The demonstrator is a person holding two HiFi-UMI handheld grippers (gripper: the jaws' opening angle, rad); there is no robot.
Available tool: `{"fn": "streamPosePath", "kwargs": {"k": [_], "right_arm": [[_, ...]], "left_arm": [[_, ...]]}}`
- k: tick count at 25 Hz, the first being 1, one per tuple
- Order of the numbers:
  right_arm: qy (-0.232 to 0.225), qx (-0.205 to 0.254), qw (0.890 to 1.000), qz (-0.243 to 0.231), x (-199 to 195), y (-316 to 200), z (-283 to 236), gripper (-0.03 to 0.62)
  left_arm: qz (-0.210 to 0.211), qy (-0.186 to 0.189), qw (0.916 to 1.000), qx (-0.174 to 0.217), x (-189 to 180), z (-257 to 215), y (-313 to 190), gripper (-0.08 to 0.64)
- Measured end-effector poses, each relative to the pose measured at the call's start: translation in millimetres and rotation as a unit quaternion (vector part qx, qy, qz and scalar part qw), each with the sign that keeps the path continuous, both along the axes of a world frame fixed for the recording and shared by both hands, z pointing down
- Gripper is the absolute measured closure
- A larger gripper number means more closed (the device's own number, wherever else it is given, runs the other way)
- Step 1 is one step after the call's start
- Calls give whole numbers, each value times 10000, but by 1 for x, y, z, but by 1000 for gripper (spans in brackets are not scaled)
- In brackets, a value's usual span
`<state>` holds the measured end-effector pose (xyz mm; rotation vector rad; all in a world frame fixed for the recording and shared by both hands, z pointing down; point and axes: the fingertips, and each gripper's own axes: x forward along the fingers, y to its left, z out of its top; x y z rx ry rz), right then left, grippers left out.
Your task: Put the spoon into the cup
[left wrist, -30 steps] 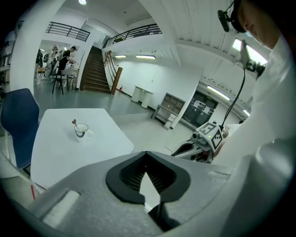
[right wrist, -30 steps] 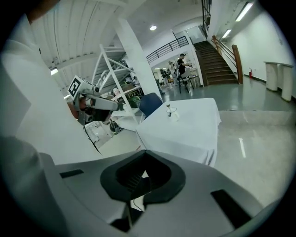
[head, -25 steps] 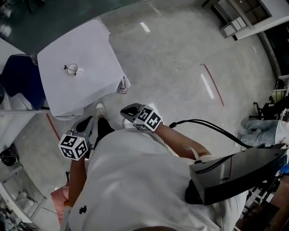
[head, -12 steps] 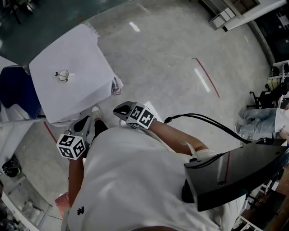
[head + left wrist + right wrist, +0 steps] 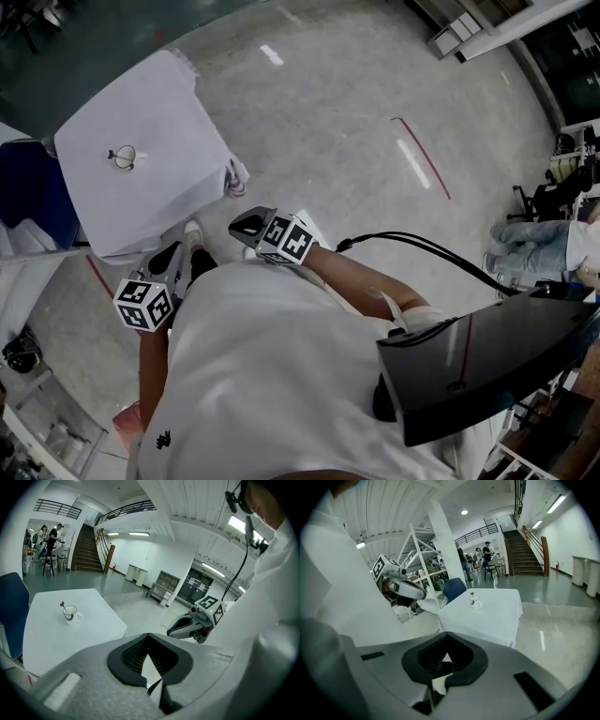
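A clear cup stands on the white-clothed table, with the spoon upright inside it. The cup shows at the left of the left gripper view, and the cup is small and far in the right gripper view. Both grippers are held close to the person's body, well short of the table. My left gripper is shut with nothing in it. My right gripper is also shut and empty. Each gripper appears in the other's view: the right gripper and the left gripper.
A blue chair stands at the table's left side. Grey polished floor with a red tape line lies to the right. A staircase and several people are far behind the table. The person's shoes are near the table's edge.
The head view has drifted, so the table sits a little further left in it. Both grippers stay shut and in much the same place before the body.
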<state>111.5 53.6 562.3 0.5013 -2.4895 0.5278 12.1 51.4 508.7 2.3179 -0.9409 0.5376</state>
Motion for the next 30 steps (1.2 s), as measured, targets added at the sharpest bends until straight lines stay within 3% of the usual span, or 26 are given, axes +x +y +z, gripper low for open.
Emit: {"fn": "streamPosePath", "kwargs": {"k": [30], "right_arm": [[132, 8, 9999, -67, -5, -1, 5, 584]], "left_arm": [[-39, -81, 9999, -106, -14, 7, 2, 549]]}}
